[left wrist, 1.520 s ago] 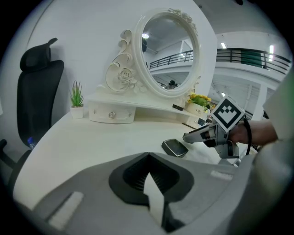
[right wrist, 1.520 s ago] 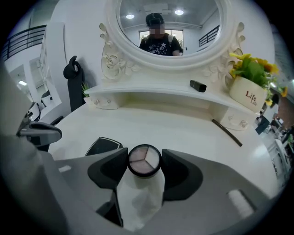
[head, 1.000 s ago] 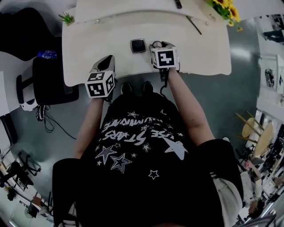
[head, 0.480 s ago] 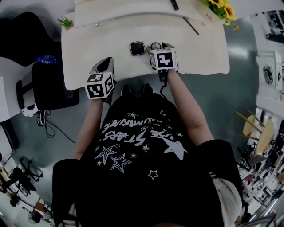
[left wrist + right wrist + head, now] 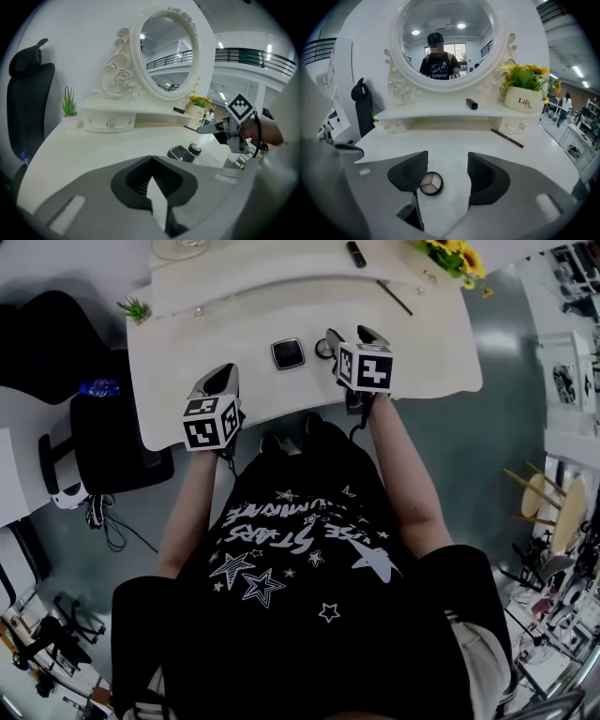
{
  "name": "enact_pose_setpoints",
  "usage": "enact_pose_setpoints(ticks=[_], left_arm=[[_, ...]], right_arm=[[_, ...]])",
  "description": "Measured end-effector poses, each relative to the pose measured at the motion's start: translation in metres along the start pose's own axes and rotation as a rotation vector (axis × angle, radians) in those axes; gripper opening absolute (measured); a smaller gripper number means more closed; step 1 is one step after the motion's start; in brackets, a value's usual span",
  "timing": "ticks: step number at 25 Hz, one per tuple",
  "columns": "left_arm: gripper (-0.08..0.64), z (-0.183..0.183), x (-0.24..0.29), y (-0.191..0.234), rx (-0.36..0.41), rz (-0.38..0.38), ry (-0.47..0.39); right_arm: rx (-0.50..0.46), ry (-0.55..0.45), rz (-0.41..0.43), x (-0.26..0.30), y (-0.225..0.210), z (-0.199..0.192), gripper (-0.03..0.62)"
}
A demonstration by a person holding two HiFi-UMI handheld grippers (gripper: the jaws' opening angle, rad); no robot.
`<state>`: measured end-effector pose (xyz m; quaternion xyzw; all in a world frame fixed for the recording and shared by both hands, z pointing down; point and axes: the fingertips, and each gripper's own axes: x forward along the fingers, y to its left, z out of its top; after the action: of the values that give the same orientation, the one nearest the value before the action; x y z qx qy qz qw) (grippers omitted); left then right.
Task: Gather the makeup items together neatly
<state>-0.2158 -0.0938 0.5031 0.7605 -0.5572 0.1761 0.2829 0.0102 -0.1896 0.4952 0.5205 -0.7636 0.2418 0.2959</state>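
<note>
The right gripper's point(image 5: 447, 164) jaws stand wide apart and hold nothing. A round compact point(image 5: 431, 183) with 3 shades lies on the table point(image 5: 454, 136) between them, close against the left jaw. It sits near the middle of the front edge, with a square compact point(image 5: 288, 353) just to its left. The left gripper's point(image 5: 151, 161) jaws are together and empty, near the front left corner.

A pencil point(image 5: 506, 138) lies toward the back right corner. A black tube point(image 5: 471, 103) rests on the shelf point(image 5: 454, 114) along the back edge.

The step looks like the grasp of the round compact. Next, I judge, the jaws need centring over it before closing. The pencil and tube are well apart from the 2 compacts and need fetching.
</note>
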Motion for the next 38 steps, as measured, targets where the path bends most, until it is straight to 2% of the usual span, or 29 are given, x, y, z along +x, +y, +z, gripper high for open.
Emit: enact_pose_setpoints(ticks=[4, 12, 16, 21, 27, 34, 38], left_arm=[[0.000, 0.018, 0.013, -0.001, 0.015, 0.023, -0.013], [0.001, 0.052, 0.036, -0.008, -0.007, 0.073, -0.046], [0.000, 0.061, 0.044, -0.006, -0.040, 0.119, -0.055], [0.000, 0.076, 0.054, -0.006, -0.044, 0.149, -0.067], [0.000, 0.082, 0.059, -0.007, -0.044, 0.168, -0.064], [0.000, 0.079, 0.060, -0.007, -0.052, 0.177, -0.051], [0.001, 0.080, 0.059, -0.008, -0.054, 0.163, -0.068]], right_arm=[[0.018, -0.045, -0.004, 0.006, -0.024, 0.024, 0.278], [0.015, -0.102, -0.026, 0.032, -0.069, 0.085, 0.256], [0.027, -0.131, 0.000, 0.048, -0.078, 0.112, 0.247], [0.018, -0.152, 0.030, 0.065, -0.080, 0.138, 0.242], [0.017, -0.153, 0.045, 0.084, -0.078, 0.155, 0.233], [0.002, -0.118, 0.029, 0.101, -0.078, 0.156, 0.210], [-0.001, -0.095, -0.002, 0.106, -0.081, 0.153, 0.156]])
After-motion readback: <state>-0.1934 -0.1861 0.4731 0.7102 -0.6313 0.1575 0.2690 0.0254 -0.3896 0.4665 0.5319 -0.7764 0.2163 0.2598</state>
